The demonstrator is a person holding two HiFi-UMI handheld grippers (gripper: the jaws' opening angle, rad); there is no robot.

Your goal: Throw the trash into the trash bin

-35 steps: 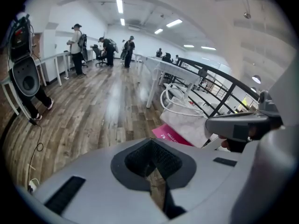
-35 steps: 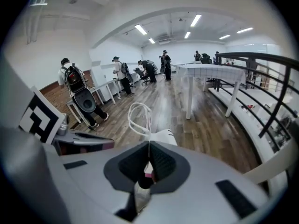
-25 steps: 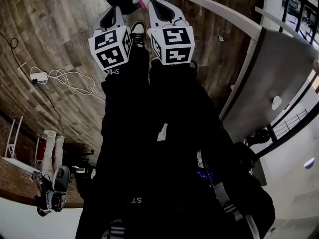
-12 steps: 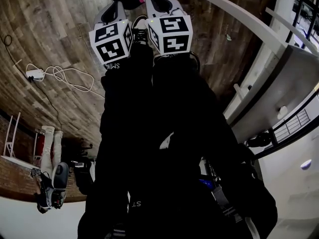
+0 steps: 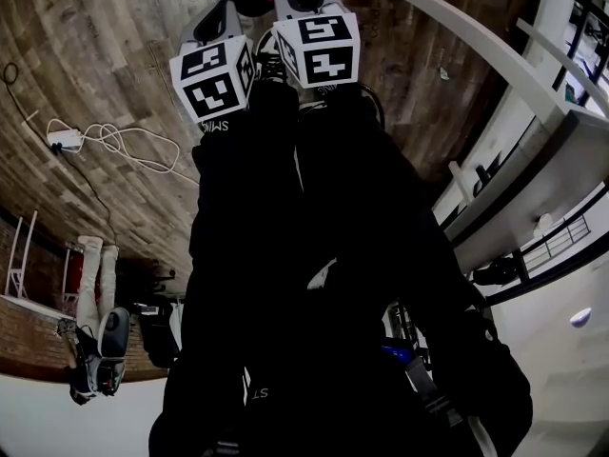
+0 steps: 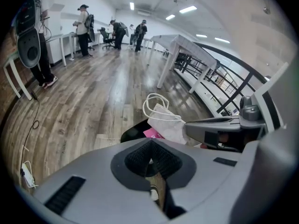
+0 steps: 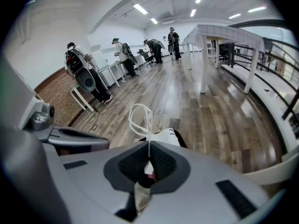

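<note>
Your right tongs point(image 7: 149, 164) pinch the crinkled white paper bag point(image 7: 162, 136) with looped cord handles. Your left tongs point(image 6: 150, 158) are pressed together, near the black, curved-rimmed bin point(image 6: 133, 133).

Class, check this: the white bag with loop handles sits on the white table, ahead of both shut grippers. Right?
No: the left gripper view shows the white bag at the black bin on the floor, not on the white table. It is ahead of the shut left gripper and right gripper.
</note>
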